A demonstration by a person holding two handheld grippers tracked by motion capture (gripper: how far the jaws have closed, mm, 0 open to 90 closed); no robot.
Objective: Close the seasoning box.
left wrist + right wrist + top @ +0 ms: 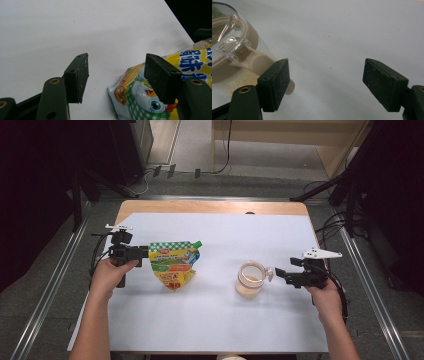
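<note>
White covering lies over the table (215, 320), and the work on it reads as pouring from a pouch into a cup, now at the stage before either thing is gripped.

At the left, the left gripper (145, 253) sits level at the pouch's top-left corner. In the left gripper view its jaws stand apart, with bare table between the pads and the pouch (140, 95) lying under and behind the far jaw; nothing is pinched. The pouch (174, 264) lies flat left of centre, yellow and green-checked, its green cap (197, 244) pointing to the upper right.

Right of centre stands a clear plastic cup (250, 279) with a beige handle (269, 273) sticking out toward the right gripper (280, 274). That gripper's jaws are also spread and empty: in the right gripper view the handle (257, 62) passes just behind the near jaw rather than between the pads, and a few pale grains lie in the cup's bottom.

I judge the step to be approach and alignment. Next, the left gripper needs to shift over the pouch's edge so the film sits between the pads before clenching. The right should slide sideways until the handle is centred, then close to steady the cup.
</note>
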